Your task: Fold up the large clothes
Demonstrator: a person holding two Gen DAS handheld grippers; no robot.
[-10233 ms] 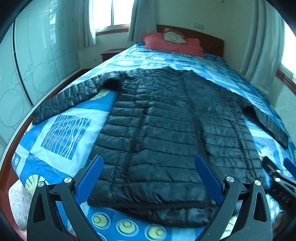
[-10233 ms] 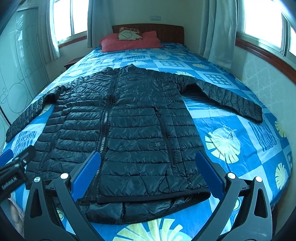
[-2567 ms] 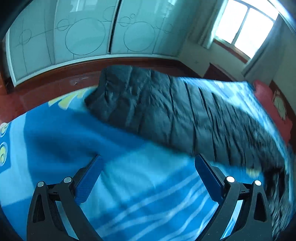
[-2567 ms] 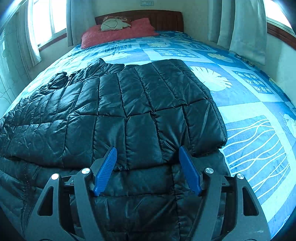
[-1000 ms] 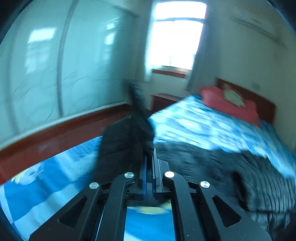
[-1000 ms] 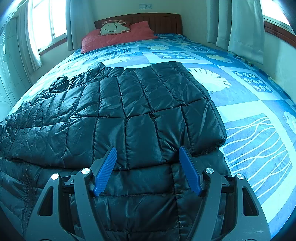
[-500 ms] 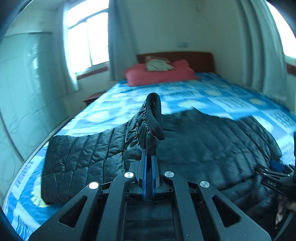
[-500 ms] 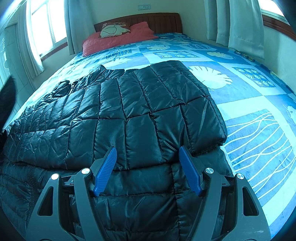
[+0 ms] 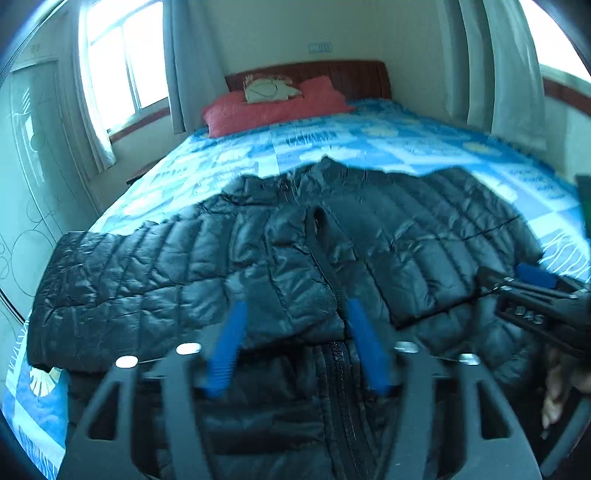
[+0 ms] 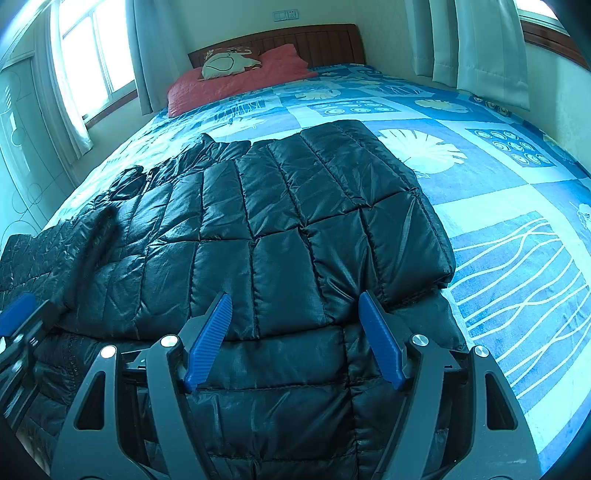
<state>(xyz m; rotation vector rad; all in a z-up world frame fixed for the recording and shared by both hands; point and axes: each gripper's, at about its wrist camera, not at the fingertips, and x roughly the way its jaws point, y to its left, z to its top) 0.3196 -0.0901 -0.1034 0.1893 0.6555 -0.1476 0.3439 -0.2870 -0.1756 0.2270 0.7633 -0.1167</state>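
Left gripper [image 9: 295, 343]: jaws just been opening, now spread w/ nothing pinched; blue pads blurred, the black puffer jacket [image 9: 288, 258] lies under and past them, zipper running between. Right gripper [image 10: 295, 339]: jaws spread, pads resting at the edge of a folded-over jacket panel [image 10: 295, 229], not pinching it.

Jacket sits on the bed [image 10: 498, 229], near end, both sleeves folded in over the body; a cuff [image 9: 319, 221] lies on top mid-jacket. Its near hem is cut off by the frame in both views, and in the left view part is hidden behind the right gripper's body at the right edge. White lettering on that body is too blurred to read. A person's fingers [image 9: 554, 398] show below it, partly cut off.

Far end: red pillow [image 10: 240, 85] w/ a pale cushion [image 10: 225, 62] on it; cushion print unclear. Wood headboard [image 10: 314, 40], a wall socket plate [image 10: 285, 14] above, no readable text.
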